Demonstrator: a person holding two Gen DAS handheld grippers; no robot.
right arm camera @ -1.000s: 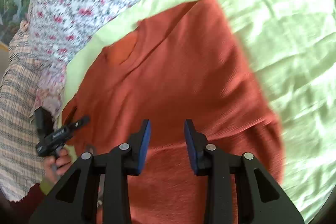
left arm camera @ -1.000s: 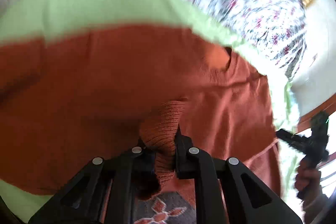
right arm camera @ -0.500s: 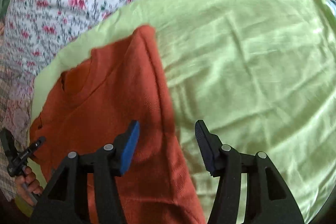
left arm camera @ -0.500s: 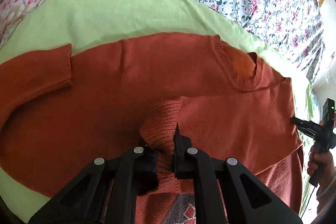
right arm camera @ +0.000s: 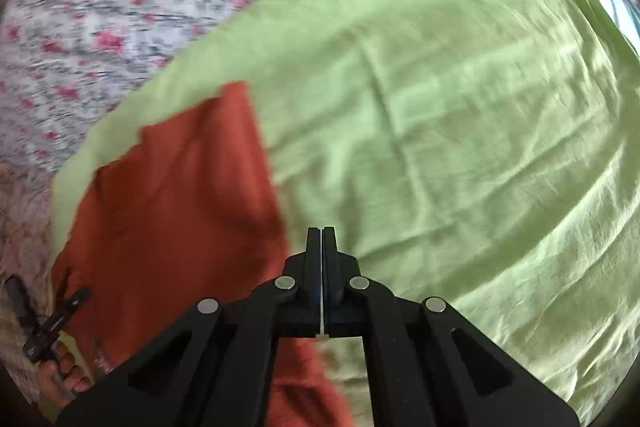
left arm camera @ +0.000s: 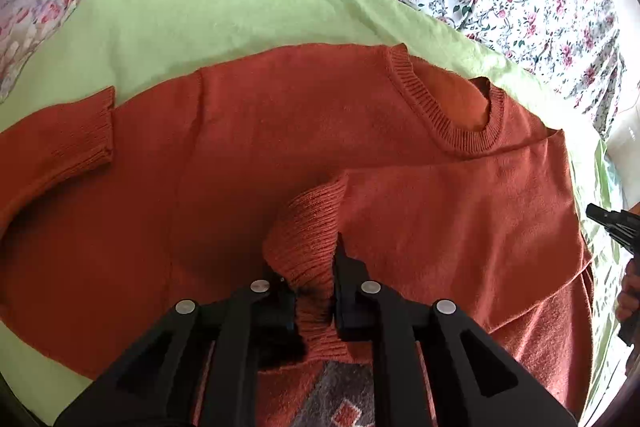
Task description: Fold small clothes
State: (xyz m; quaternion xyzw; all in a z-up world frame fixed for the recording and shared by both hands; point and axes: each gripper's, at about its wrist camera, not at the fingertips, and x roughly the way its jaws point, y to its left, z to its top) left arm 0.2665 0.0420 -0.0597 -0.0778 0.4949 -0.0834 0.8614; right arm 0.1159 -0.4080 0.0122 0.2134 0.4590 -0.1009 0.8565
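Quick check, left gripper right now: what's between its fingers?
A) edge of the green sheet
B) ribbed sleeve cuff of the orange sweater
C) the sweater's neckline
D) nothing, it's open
B: in the left wrist view the left gripper is clamped on the ribbed cuff of the orange sweater, folded in over the body; the neckline lies flat, untouched.

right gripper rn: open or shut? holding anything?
Shut, empty: the right gripper has its jaws pressed together with no cloth between, above the green sheet.
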